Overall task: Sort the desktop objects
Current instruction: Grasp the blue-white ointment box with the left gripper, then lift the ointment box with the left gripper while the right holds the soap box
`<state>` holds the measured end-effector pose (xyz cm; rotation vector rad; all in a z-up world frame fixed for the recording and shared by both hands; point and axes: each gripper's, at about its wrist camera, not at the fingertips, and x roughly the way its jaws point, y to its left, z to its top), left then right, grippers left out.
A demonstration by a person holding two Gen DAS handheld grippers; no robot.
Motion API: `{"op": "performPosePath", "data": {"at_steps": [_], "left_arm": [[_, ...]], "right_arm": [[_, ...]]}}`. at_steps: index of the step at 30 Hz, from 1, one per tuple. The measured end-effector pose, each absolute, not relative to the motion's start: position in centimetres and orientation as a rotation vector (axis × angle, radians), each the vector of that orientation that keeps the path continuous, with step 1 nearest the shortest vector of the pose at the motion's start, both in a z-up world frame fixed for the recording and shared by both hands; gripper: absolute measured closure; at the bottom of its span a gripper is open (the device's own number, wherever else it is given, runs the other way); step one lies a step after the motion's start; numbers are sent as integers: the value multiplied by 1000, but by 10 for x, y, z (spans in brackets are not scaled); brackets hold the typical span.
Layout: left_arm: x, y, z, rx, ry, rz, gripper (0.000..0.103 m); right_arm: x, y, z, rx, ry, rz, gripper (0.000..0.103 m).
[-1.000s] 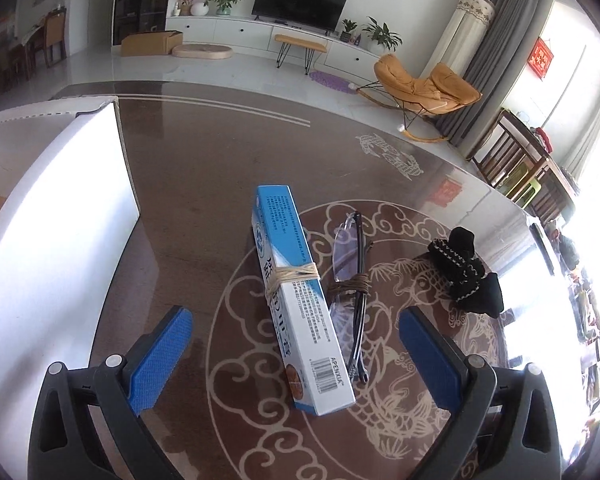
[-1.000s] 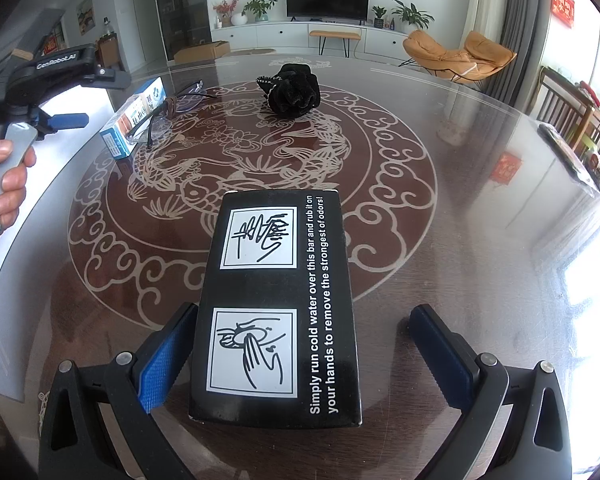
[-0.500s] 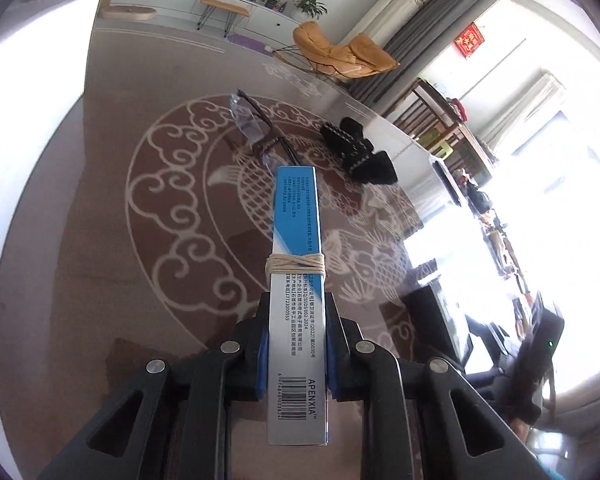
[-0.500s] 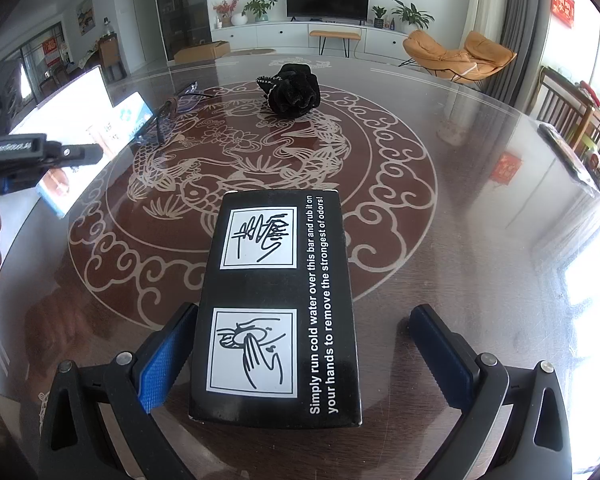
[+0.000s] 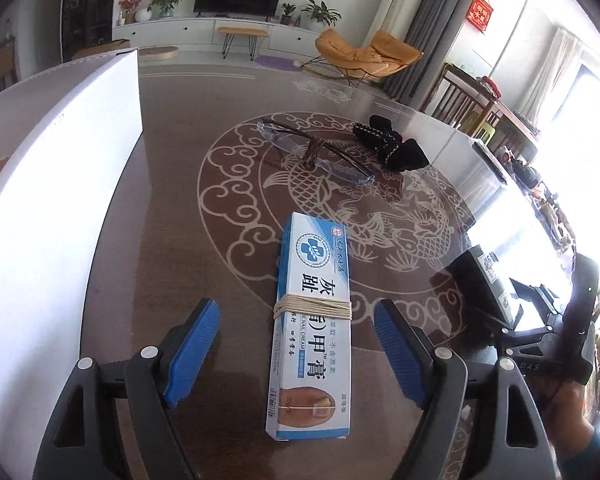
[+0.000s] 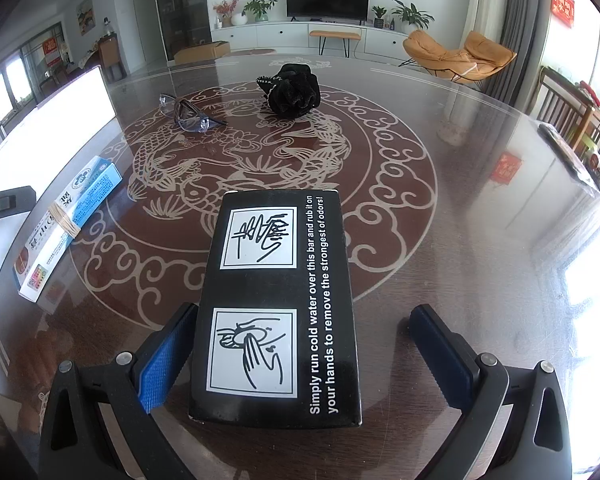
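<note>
Cream box [image 5: 312, 328] released, between parted jaws.

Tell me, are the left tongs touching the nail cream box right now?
Apart. In the left wrist view the left tongs stand open, with bare table showing between each blue pad and the nail cream box lying flat between them.

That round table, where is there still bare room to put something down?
The table's right side beyond the black box is bare. So is the patch between cream box, safety glasses and black box. Crowded: the far middle, glasses beside black scrunchie.
</note>
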<state>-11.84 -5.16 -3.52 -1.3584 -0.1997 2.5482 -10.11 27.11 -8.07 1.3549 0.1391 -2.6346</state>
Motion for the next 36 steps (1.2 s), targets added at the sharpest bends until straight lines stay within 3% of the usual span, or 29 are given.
{"op": "performPosePath", "data": {"at_steps": [6, 7, 11, 36], "left_arm": [[-128, -9, -59, -1414, 118, 2604, 19], [-129, -3, -60, -1410, 165, 2613, 11], [-128, -1, -65, -1378, 147, 2625, 0], [-126, 1, -67, -1382, 155, 2609, 0]], "right_arm": [[-101, 271, -81, 1355, 139, -2634, 0], [-101, 271, -81, 1355, 140, -2635, 0], [-101, 271, -81, 1355, 140, -2634, 0], [-101, 271, -81, 1353, 139, -2634, 0]]}}
